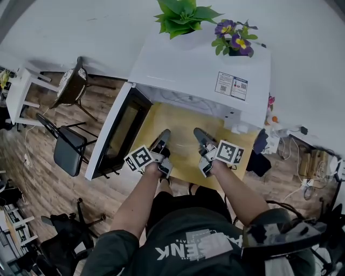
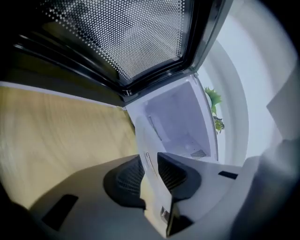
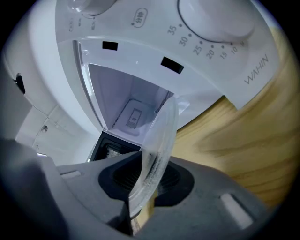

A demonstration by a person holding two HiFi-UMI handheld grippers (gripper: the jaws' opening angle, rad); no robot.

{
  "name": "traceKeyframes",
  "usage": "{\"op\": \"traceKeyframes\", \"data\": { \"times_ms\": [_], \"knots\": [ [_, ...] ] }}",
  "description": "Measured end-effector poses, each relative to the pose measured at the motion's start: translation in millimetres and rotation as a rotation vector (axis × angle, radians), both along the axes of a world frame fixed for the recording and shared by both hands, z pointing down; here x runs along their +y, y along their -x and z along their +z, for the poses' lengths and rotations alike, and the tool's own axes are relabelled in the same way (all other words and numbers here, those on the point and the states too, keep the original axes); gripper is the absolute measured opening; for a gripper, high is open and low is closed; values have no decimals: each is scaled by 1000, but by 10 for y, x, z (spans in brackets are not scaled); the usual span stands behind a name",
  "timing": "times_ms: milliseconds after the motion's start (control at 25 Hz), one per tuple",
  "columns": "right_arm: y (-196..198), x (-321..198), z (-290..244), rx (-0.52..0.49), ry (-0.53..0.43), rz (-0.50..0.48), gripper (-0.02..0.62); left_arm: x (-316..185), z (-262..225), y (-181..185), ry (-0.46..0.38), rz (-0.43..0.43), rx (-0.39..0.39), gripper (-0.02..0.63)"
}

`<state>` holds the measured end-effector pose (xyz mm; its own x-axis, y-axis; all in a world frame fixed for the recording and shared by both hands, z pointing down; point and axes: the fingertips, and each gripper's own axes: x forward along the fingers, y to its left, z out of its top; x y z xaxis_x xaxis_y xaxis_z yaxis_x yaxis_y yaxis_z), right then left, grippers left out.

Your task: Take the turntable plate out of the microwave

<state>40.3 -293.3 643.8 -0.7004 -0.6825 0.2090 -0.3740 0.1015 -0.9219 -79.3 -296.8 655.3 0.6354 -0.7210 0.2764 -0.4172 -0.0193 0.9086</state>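
Observation:
The turntable plate (image 3: 161,136) is clear glass, and the right gripper view shows it edge-on and tilted. My right gripper (image 3: 147,176) is shut on its rim. In the left gripper view the plate's (image 2: 143,136) other edge runs between the dark ribbed pads, and my left gripper (image 2: 150,164) is shut on it. The head view has both grippers side by side just in front of the open white microwave (image 1: 199,70), left gripper (image 1: 163,136) and right gripper (image 1: 198,133). There the glass between them is too faint to make out. The white cavity (image 3: 126,103) lies beyond the plate.
The microwave door (image 1: 121,132) stands swung open to the left, close beside my left gripper. The microwave sits on a yellow wooden table (image 1: 178,161). Two potted plants (image 1: 180,16) (image 1: 234,38) stand on top of it. Chairs (image 1: 70,151) stand on the floor at the left.

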Motion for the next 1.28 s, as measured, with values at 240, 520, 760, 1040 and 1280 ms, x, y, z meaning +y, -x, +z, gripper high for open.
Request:
{"op": "traceKeyframes", "data": {
  "times_ms": [240,520,760,1040,1280],
  "knots": [
    [2,19,-211,-4,-66,-12,72,20,-222,4,-57,-6,1,86],
    [71,248,-402,-5,-63,-37,74,293,-418,68,-56,-18,-11,86],
    [153,555,-636,-25,-56,-4,74,580,-678,149,-76,20,-36,91],
    [253,982,-942,29,-40,65,74,894,-1018,280,-116,160,1,89],
    [512,1175,-1375,-59,-119,126,74,1040,-1307,430,-150,244,-2,92]
  ]
}}
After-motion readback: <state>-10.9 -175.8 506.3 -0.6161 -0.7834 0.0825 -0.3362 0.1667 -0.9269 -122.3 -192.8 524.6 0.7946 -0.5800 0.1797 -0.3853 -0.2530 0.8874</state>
